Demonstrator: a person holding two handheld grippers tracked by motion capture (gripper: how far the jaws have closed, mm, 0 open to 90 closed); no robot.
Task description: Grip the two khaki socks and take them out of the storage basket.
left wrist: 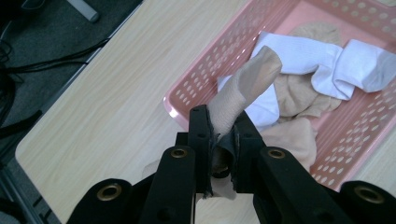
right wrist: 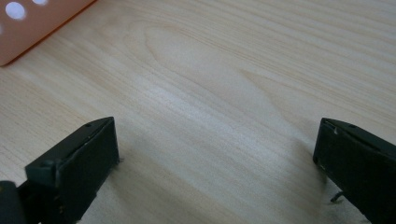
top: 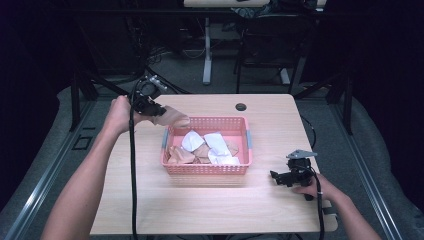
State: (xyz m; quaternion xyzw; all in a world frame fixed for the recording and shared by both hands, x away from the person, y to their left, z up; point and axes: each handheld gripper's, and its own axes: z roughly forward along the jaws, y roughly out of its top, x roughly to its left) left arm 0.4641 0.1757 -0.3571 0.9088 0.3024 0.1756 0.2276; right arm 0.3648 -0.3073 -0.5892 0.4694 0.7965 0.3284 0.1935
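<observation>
Black tongs (left wrist: 219, 140) with brass-ringed screw holes, black cables, bare forearms.

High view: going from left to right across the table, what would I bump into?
The left gripper pinching a beige sock → the pink basket of white and beige socks → the right gripper, resting on the wooden table with its jaws wide apart.

socks (top: 210, 147) in basket (top: 206, 169), basket on table (top: 200, 205)
</observation>
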